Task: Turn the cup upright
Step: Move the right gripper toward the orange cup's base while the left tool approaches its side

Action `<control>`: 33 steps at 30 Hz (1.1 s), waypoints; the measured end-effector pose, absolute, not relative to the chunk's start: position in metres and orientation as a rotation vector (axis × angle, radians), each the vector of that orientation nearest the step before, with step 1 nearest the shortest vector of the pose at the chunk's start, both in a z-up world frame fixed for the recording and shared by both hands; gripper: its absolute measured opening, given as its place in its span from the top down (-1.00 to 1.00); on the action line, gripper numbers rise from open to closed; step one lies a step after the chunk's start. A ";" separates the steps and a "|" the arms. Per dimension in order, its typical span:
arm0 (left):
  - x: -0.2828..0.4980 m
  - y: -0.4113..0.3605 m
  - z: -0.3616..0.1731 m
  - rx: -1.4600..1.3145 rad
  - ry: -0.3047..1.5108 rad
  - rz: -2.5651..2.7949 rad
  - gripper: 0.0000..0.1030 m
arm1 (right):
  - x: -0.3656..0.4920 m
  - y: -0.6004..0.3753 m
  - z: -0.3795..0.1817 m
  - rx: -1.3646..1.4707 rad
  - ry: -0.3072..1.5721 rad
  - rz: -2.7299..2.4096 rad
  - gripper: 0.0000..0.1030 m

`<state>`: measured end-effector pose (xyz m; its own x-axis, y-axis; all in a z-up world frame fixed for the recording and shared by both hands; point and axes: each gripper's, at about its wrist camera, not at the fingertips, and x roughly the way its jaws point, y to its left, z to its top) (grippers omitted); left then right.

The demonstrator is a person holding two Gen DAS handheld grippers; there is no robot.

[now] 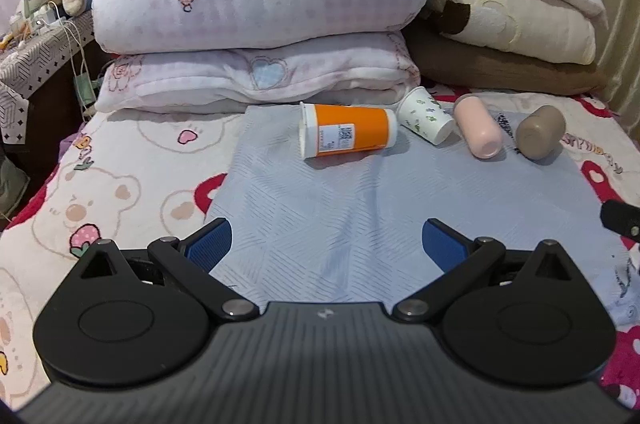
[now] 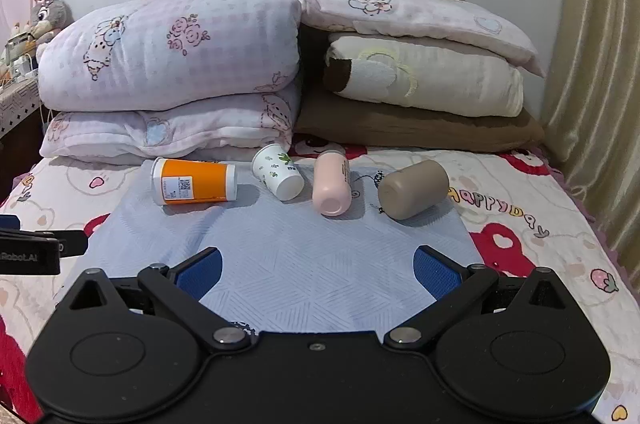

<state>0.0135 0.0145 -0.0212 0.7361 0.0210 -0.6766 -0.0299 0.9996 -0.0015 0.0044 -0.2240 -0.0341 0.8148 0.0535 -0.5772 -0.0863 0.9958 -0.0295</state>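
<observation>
We see 4 cups [image 2: 277, 179] lying on their sides, none yet upright, with left gripper [image 1: 326, 244] and right gripper [image 2: 318, 272] both wide and empty.

Bedsheet [image 2: 520, 220]: "HAPPYDAY" in coloured letters
Left claw [image 2: 30, 256] body: "RobotAI", partly cut off
Orange cup [image 2: 195, 181] label: QR code, print too small to read

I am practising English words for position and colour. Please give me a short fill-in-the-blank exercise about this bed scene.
1. All four containers lie on their ____.
2. The white paper cup lies between the orange container and the ____ one.
3. The brown cup is farthest ____.
4. Both hand-held grippers, left and right, are ____.

Missing words: sides; pink; right; open
</observation>
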 end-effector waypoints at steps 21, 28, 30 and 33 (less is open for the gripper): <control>0.068 0.024 0.007 -0.132 0.835 0.011 -1.00 | 0.084 -0.177 -0.011 -0.366 0.511 0.730 -1.00; 0.116 0.017 -0.005 -0.165 0.891 0.018 -1.00 | 0.122 -0.170 -0.033 -0.487 0.523 0.807 -1.00; 0.132 0.015 -0.015 -0.215 0.912 -0.005 -1.00 | 0.134 -0.163 -0.043 -0.539 0.529 0.839 -1.00; 0.151 0.014 -0.034 -0.296 0.924 -0.012 -1.00 | 0.150 -0.150 -0.060 -0.645 0.533 0.883 -0.98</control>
<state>0.1507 0.0143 -0.0342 0.6058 -0.1369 -0.7838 -0.1157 0.9594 -0.2570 0.1497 -0.1500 -0.0596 0.5309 0.5286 -0.6623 -0.8323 0.4724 -0.2901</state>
